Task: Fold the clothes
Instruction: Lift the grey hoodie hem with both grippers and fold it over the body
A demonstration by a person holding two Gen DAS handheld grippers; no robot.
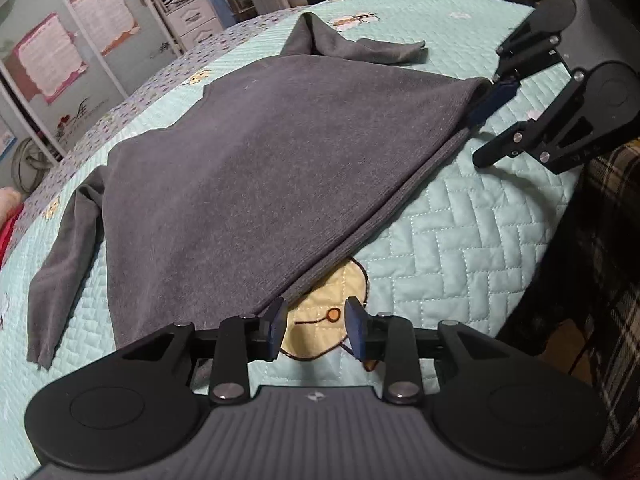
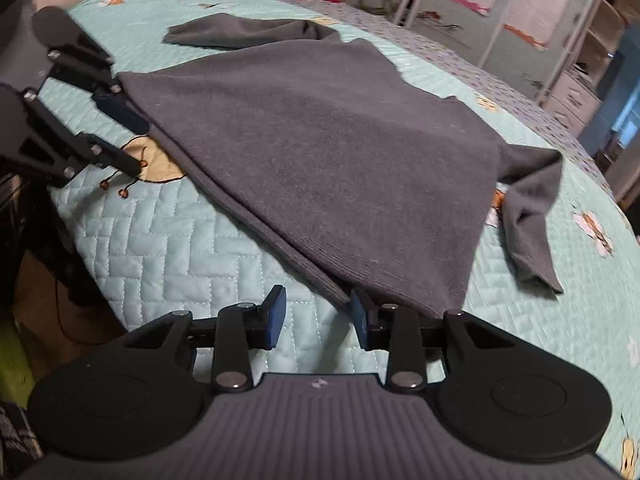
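- The left gripper (image 1: 316,326) points forward and down. Its jaws stand apart, and nothing is pressed between the blue pads (image 1: 276,328).
- The right gripper (image 2: 318,320) points forward and down too. Its jaws are parted, with an empty gap between the two pads (image 2: 276,322).

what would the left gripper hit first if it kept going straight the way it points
Most likely the ribbed hem of the grey sweater, which lies just ahead of the left gripper and slightly to its left. Its jaws stand open over the quilt, so it might touch that first; depth is unclear.
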